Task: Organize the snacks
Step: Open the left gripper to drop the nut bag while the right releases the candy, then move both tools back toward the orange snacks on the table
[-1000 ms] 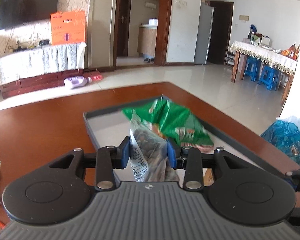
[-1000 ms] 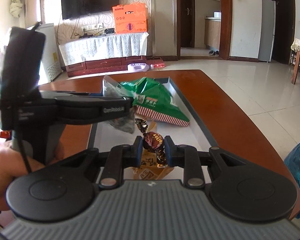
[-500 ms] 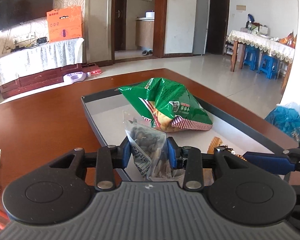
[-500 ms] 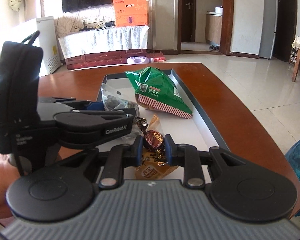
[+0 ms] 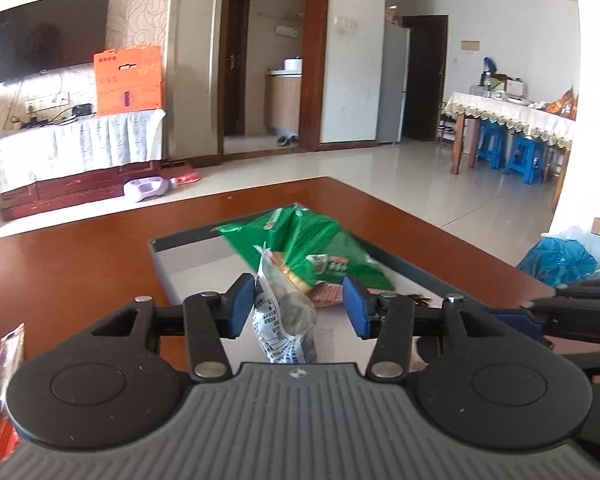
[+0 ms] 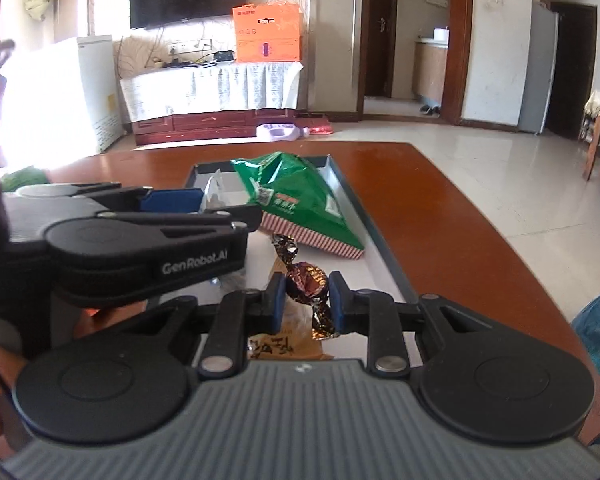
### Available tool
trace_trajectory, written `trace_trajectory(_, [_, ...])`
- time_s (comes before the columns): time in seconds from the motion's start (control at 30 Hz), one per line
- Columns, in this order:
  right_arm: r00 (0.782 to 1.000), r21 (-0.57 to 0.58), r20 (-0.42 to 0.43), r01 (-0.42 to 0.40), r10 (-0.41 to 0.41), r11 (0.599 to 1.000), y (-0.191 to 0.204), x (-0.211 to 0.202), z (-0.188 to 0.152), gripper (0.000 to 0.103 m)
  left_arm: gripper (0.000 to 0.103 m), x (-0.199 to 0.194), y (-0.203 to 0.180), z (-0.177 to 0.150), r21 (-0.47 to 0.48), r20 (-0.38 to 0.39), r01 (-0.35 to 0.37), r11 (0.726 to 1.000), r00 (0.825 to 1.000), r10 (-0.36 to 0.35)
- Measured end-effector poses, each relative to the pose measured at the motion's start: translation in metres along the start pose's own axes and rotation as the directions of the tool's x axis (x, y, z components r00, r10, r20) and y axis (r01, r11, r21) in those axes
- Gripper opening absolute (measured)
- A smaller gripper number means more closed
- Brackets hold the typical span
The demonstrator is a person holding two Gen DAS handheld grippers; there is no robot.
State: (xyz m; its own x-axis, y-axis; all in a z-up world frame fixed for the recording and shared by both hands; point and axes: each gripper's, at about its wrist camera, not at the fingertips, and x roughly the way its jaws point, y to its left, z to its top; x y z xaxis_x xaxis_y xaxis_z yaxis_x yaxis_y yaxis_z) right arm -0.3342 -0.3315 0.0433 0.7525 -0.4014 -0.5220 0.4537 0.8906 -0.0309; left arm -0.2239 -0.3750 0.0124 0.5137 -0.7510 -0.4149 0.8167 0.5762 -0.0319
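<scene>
A grey tray [image 5: 188, 268] lies on the brown table, also in the right wrist view [image 6: 376, 240]. A green chip bag [image 5: 304, 244] lies in it at the far end, seen too in the right wrist view [image 6: 296, 196]. My left gripper [image 5: 298, 306] is open, and a clear packet of dark seeds [image 5: 284, 320] stands loose between its blue pads over the tray. My right gripper [image 6: 305, 300] is shut on a brown foil candy [image 6: 306, 280] above the tray's near end. An orange-brown packet [image 6: 284, 340] lies under it.
Small snack packets [image 5: 8, 344] lie on the table at the left edge. A blue plastic bag [image 5: 560, 260] sits off the table's right side. The left gripper's body [image 6: 132, 248] fills the left of the right wrist view.
My left gripper's jaws have opened and let go of the seed packet, which now stands free between the pads. The right gripper still holds the candy.
</scene>
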Motion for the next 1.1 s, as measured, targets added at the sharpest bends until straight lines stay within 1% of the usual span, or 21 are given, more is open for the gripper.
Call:
trace_trajectory(0.07, [1.0, 0.001, -0.005, 0.005, -0.005, 1.0, -0.002, 0.004, 0.0, 0.027, 0.066, 0.0, -0.003, 0.0, 0.005, -0.002, 0.008, 1.0, 1.0, -0.008])
trace_trajectory(0.1, [1.0, 0.001, -0.01, 0.006, -0.006, 1.0, -0.002, 0.005, -0.001, 0.027, 0.072, 0.0, -0.003, 0.0, 0.004, -0.004, 0.014, 1.0, 1.0, -0.014])
trace_trajectory(0.13, [1.0, 0.002, -0.015, 0.004, -0.004, 1.0, -0.002, 0.006, -0.001, 0.027, 0.075, -0.001, -0.003, 0.0, 0.003, -0.004, 0.017, 1.0, 1.0, -0.017])
trace_trajectory(0.2, [1.0, -0.006, -0.015, 0.006, -0.006, 1.0, -0.001, 0.006, -0.002, 0.027, 0.077, 0.0, -0.005, 0.001, 0.004, -0.004, 0.02, 1.0, 1.0, -0.02])
trace_trajectory(0.4, [1.0, -0.011, -0.013, 0.008, -0.008, 1.0, -0.001, 0.006, -0.003, 0.027, 0.079, -0.006, -0.012, -0.003, -0.003, -0.007, 0.015, 1.0, 1.0, -0.015])
trace_trajectory(0.53, [0.999, -0.026, 0.0, 0.034, -0.034, 0.999, 0.0, 0.006, -0.003, 0.028, 0.088, -0.012, -0.007, -0.004, -0.021, 0.001, -0.009, 1.0, 1.0, 0.009])
trace_trajectory(0.57, [0.999, -0.026, 0.004, 0.039, -0.039, 0.999, -0.001, 0.005, -0.003, 0.029, 0.089, -0.014, -0.006, -0.004, -0.024, 0.005, -0.014, 1.0, 1.0, 0.014])
trace_trajectory(0.63, [0.999, -0.031, 0.014, 0.05, -0.049, 0.998, 0.0, 0.004, -0.004, 0.043, 0.089, -0.02, -0.004, -0.005, -0.021, 0.01, -0.02, 1.0, 1.0, 0.02])
trace_trajectory(0.67, [0.998, -0.037, 0.017, 0.055, -0.054, 0.998, 0.001, 0.003, -0.004, 0.047, 0.09, -0.022, -0.003, -0.005, -0.016, 0.013, -0.025, 1.0, 1.0, 0.025])
trace_trajectory(0.7, [0.998, -0.042, 0.021, 0.059, -0.058, 0.997, 0.002, 0.003, -0.004, 0.053, 0.091, -0.026, -0.002, -0.005, -0.014, 0.016, -0.028, 1.0, 0.999, 0.028])
trace_trajectory(0.73, [0.998, -0.046, 0.026, 0.058, -0.057, 0.997, 0.002, 0.002, -0.004, 0.055, 0.093, -0.029, 0.0, -0.005, -0.014, 0.019, -0.031, 0.999, 0.999, 0.031])
trace_trajectory(0.9, [0.998, -0.069, 0.051, 0.051, -0.047, 0.996, 0.008, -0.004, -0.003, 0.056, 0.095, -0.051, 0.007, -0.004, -0.002, 0.037, -0.045, 0.999, 0.998, 0.045])
trace_trajectory(1.1, [0.996, -0.088, 0.081, 0.052, -0.045, 0.995, 0.02, -0.015, -0.002, 0.061, 0.096, -0.078, 0.015, -0.004, 0.006, 0.054, -0.071, 0.997, 0.996, 0.07])
